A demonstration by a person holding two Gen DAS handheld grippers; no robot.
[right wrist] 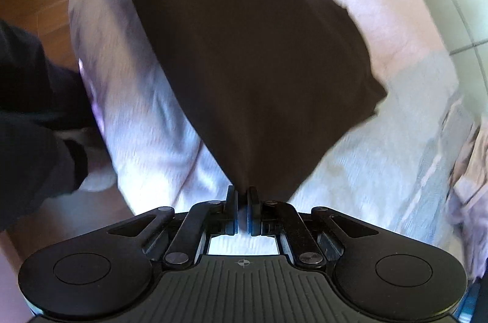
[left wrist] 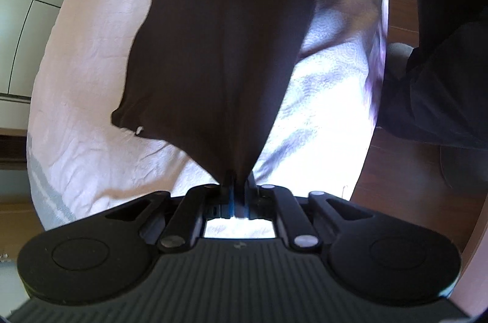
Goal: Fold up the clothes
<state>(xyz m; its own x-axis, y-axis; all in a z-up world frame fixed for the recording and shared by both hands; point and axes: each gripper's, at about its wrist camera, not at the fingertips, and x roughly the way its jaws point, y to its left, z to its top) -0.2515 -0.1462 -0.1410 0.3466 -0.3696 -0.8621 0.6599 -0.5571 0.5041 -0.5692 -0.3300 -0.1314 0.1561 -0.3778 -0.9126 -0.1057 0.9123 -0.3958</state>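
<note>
The left tongs and the right tongs each pinch the dark brown shirt, which hangs over the bed.

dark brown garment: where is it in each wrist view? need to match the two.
Left wrist view: the dark brown garment fills the centre from the top edge and narrows to a pinched point in the left gripper.
Right wrist view: the garment runs from top centre down to the right gripper, its corner jutting right.
Shared landmark: the pale pink bedspread beneath it.
</note>
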